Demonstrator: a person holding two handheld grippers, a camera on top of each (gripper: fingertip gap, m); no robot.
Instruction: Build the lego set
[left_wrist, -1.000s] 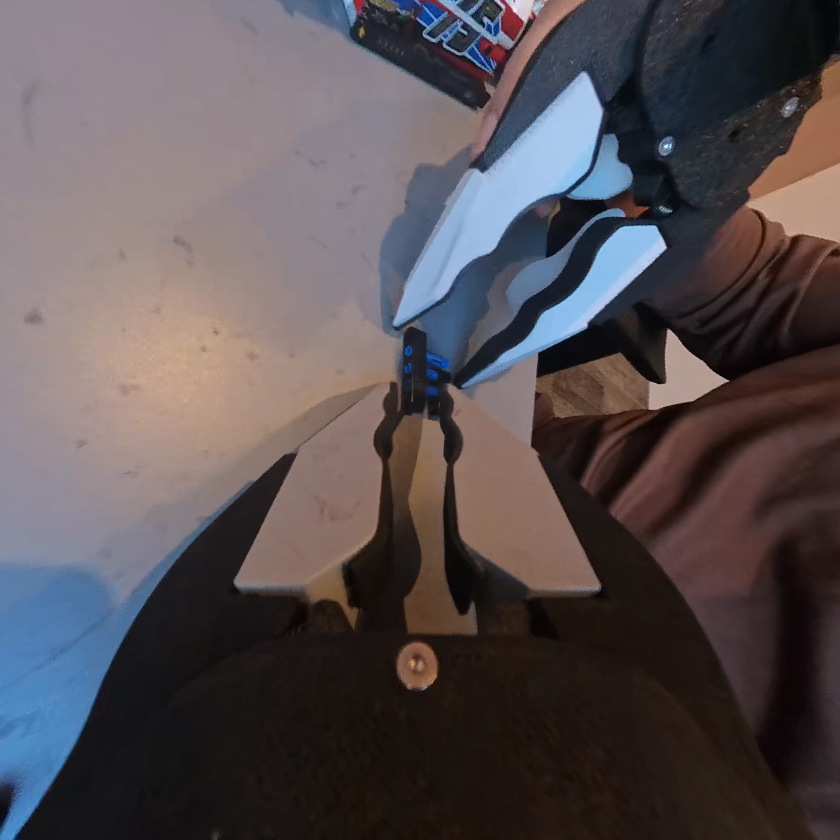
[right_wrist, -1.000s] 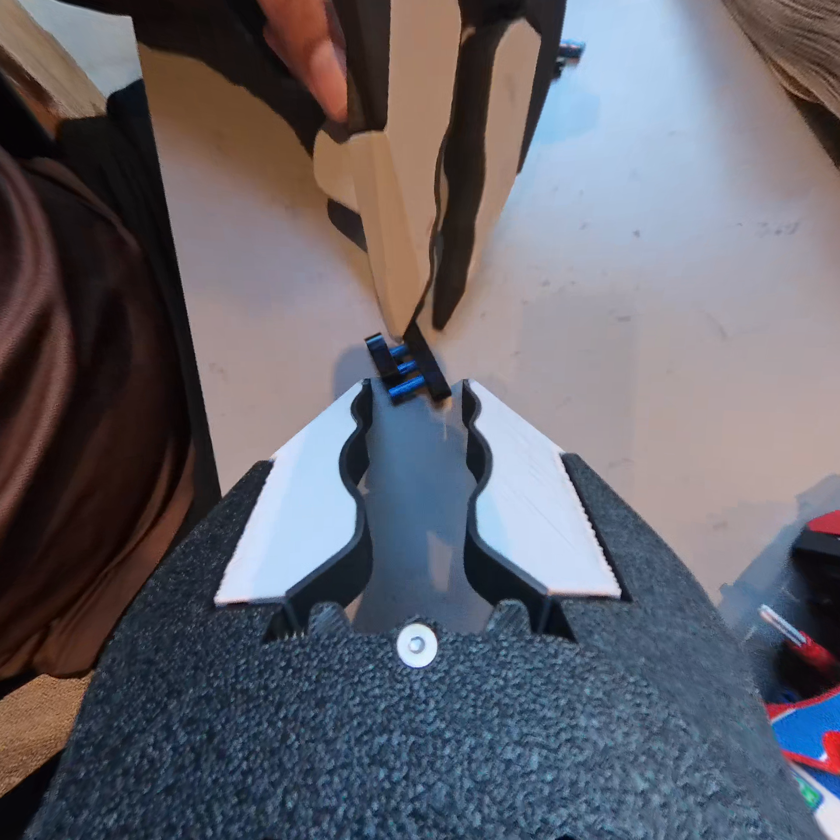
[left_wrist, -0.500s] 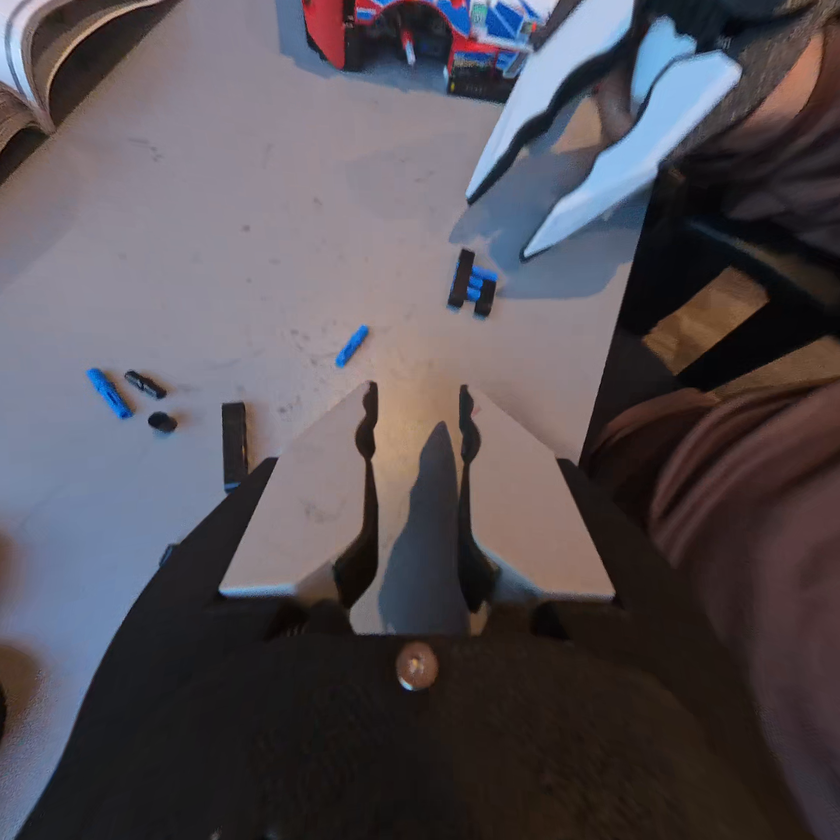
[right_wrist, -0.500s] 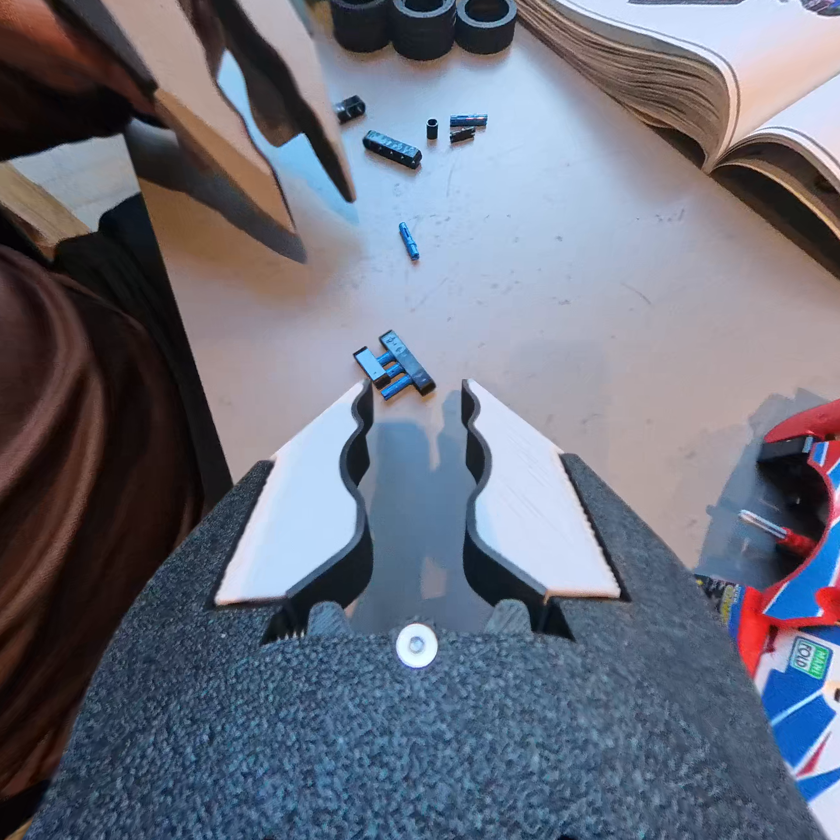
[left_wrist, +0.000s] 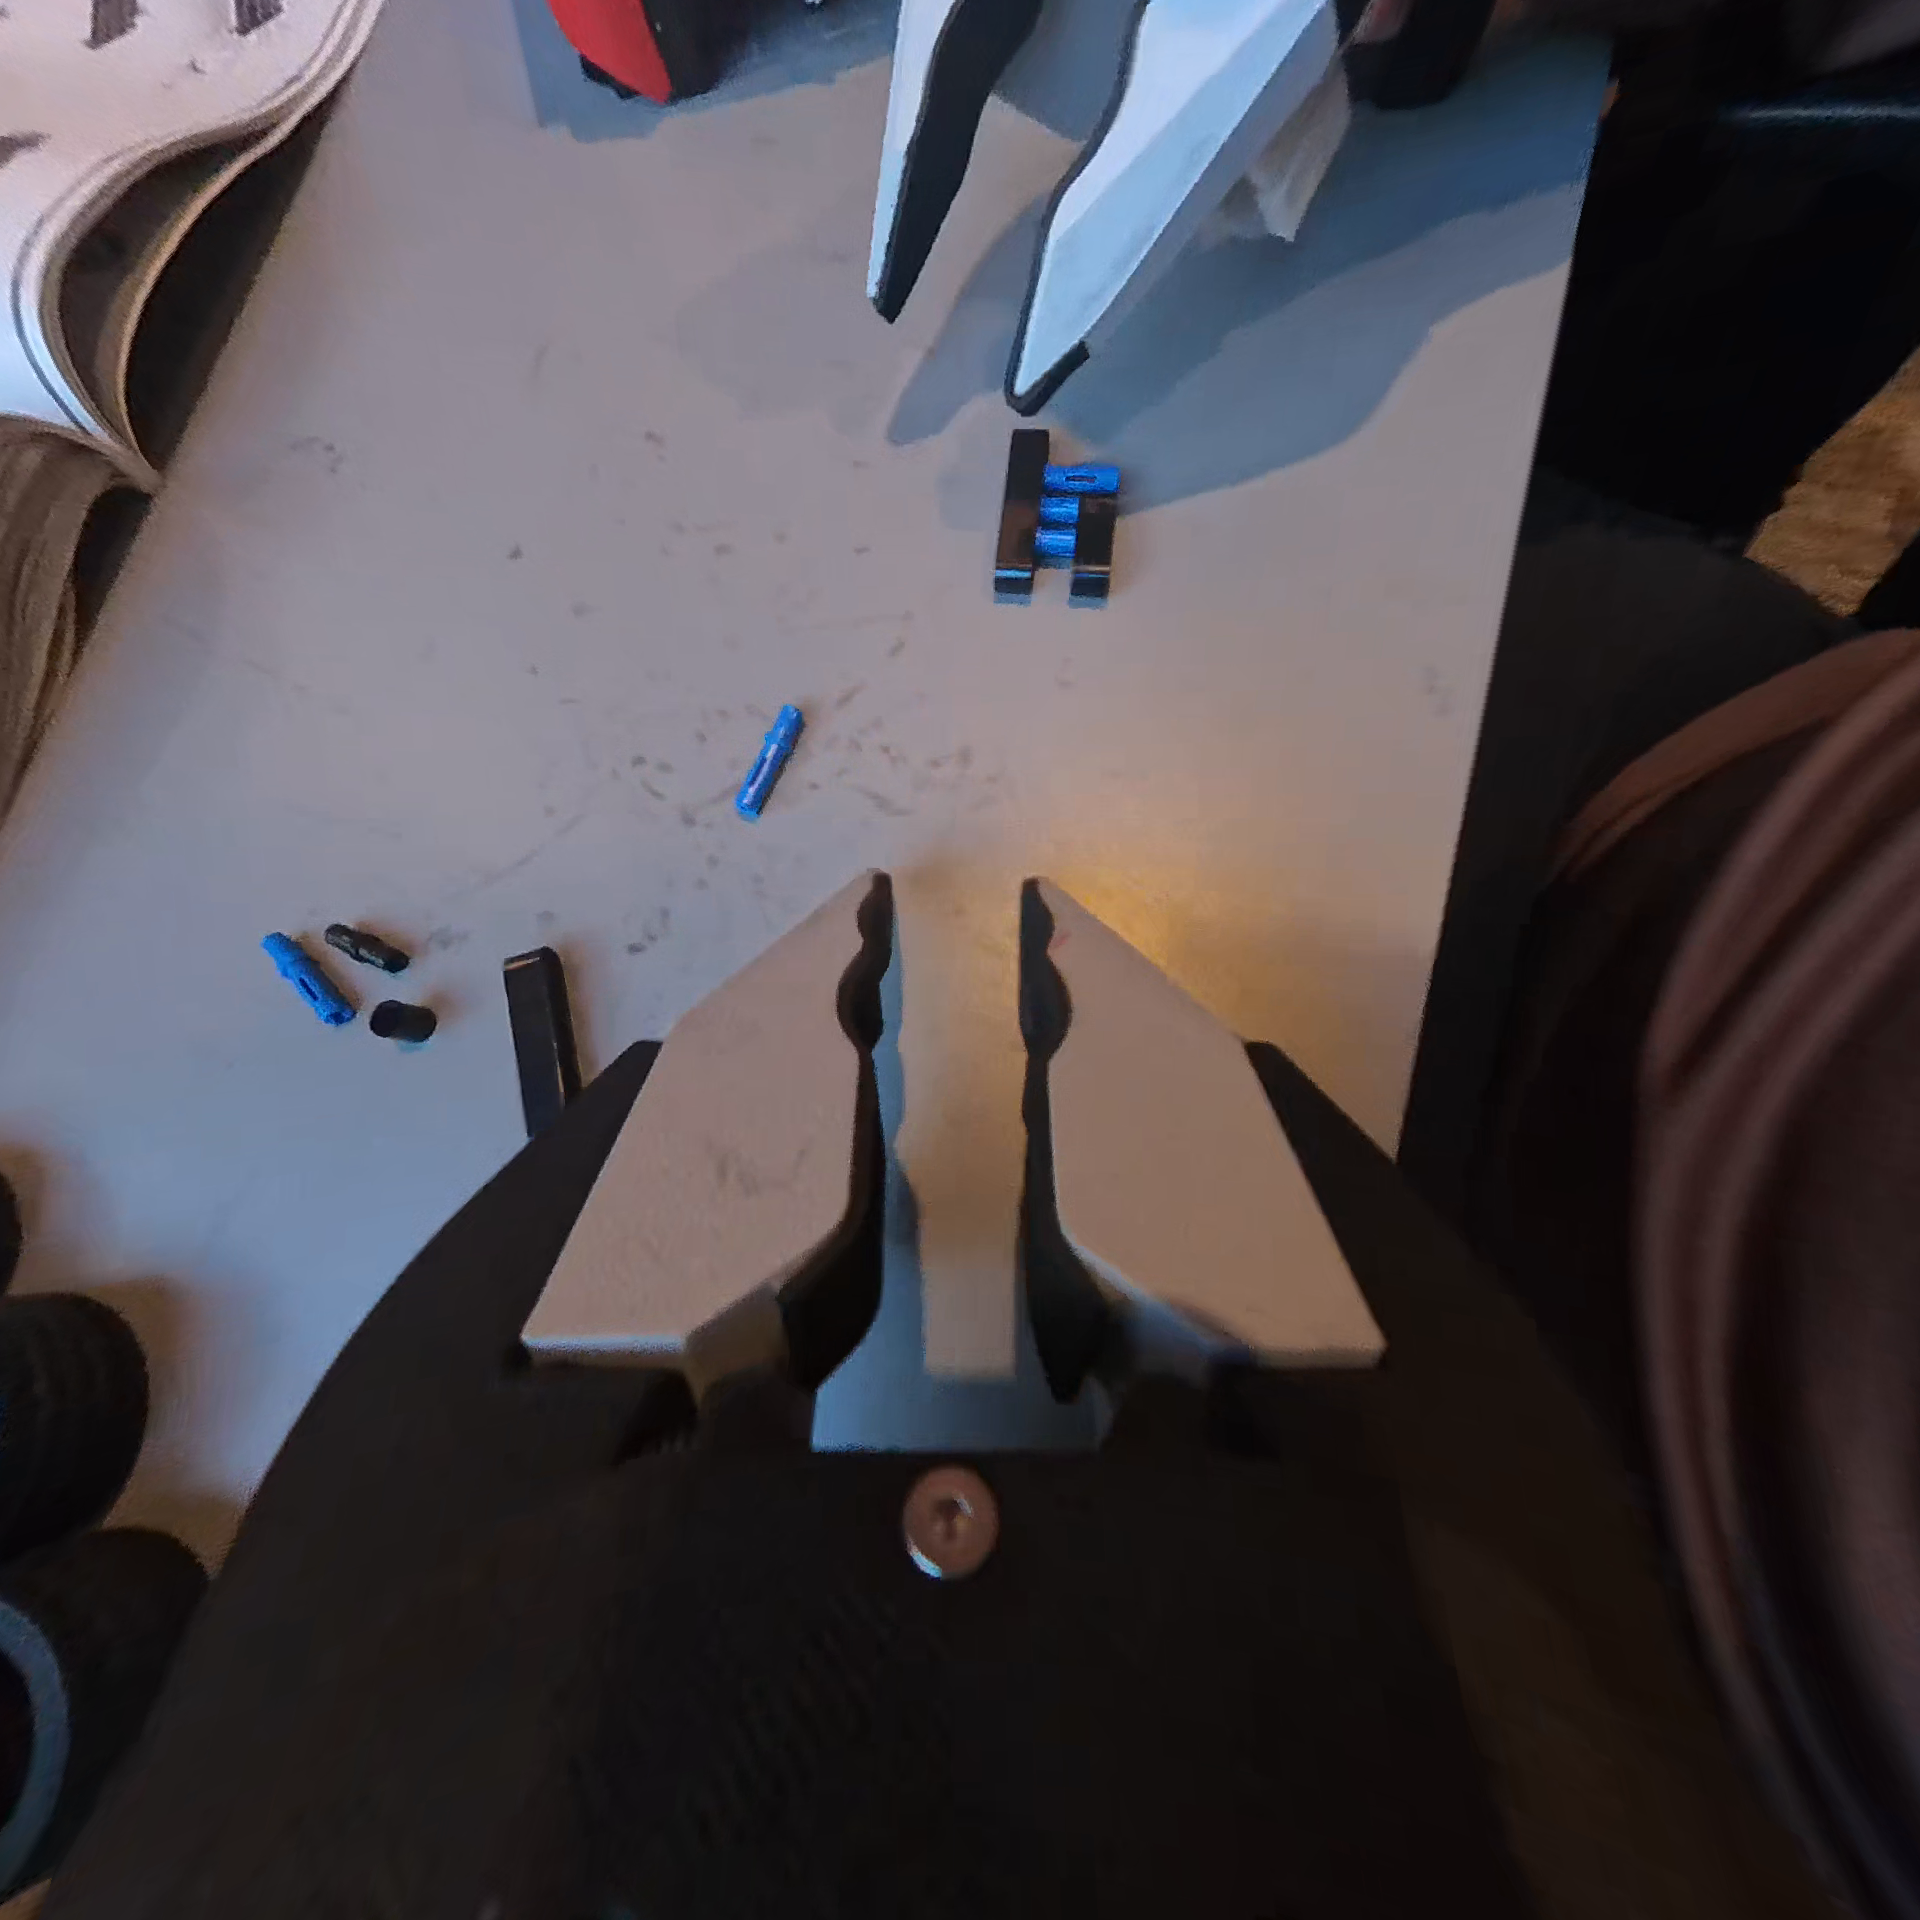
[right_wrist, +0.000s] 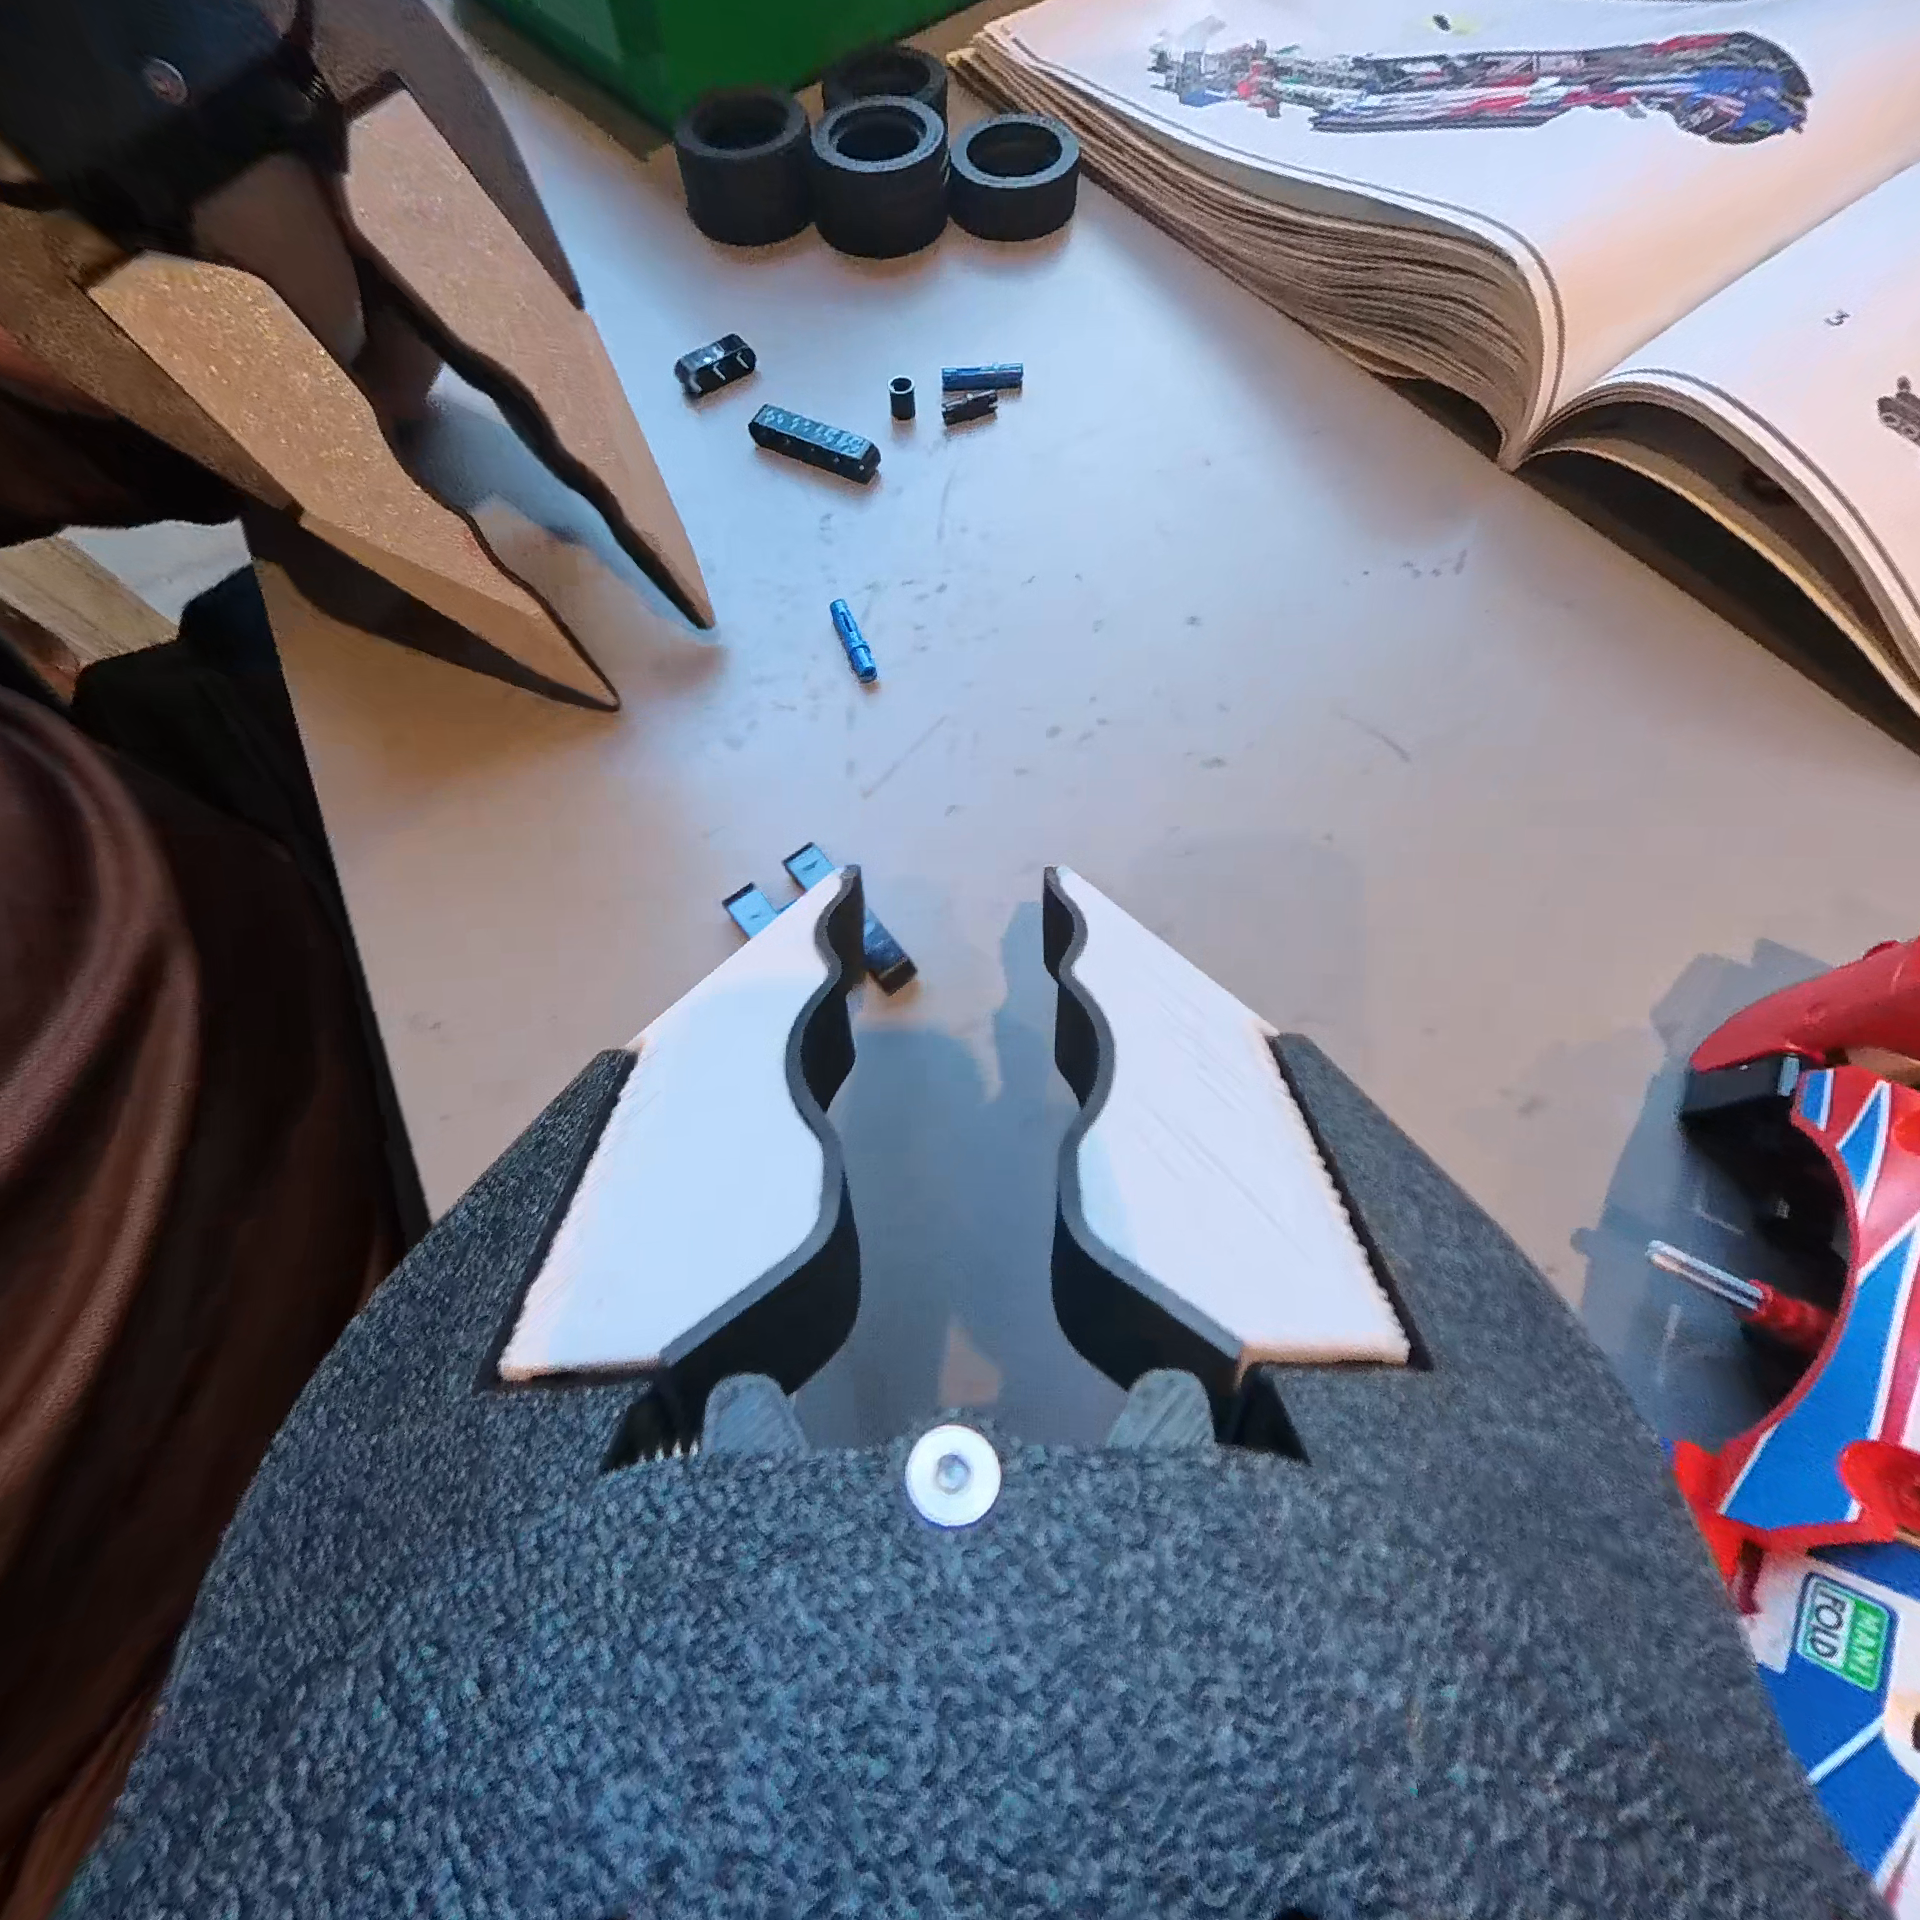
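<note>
A small assembly (left_wrist: 1055, 520) of two black beams joined by blue pins lies on the pale table, free of both grippers. My left gripper (left_wrist: 956, 894) is open and empty, well short of it. My right gripper (right_wrist: 951, 894) is open and empty; its left finger covers part of the assembly (right_wrist: 885, 956). The right gripper also shows in the left wrist view (left_wrist: 961, 348), just beyond the assembly. The left gripper shows at the upper left of the right wrist view (right_wrist: 655, 665). A loose blue pin (left_wrist: 769, 758) (right_wrist: 854, 641) lies between the grippers.
A black beam (right_wrist: 816, 442), short black pieces and another blue pin (right_wrist: 982, 376) lie farther off. Black tyres (right_wrist: 873, 177), an open instruction booklet (right_wrist: 1455, 208) and the red and blue car model (right_wrist: 1818, 1247) border the area. The table edge (left_wrist: 1496, 727) runs close by the assembly. Left tips to right tips: about 10 cm. The loose blue pin (left_wrist: 769, 758) lies around 4 cm away from my left fingertips. Look for it in the right wrist view (right_wrist: 853, 639) too.
My left gripper let go of the assembly, which now lies on the table. Both grippers have drawn back and apart, and the right one has opened wider.
</note>
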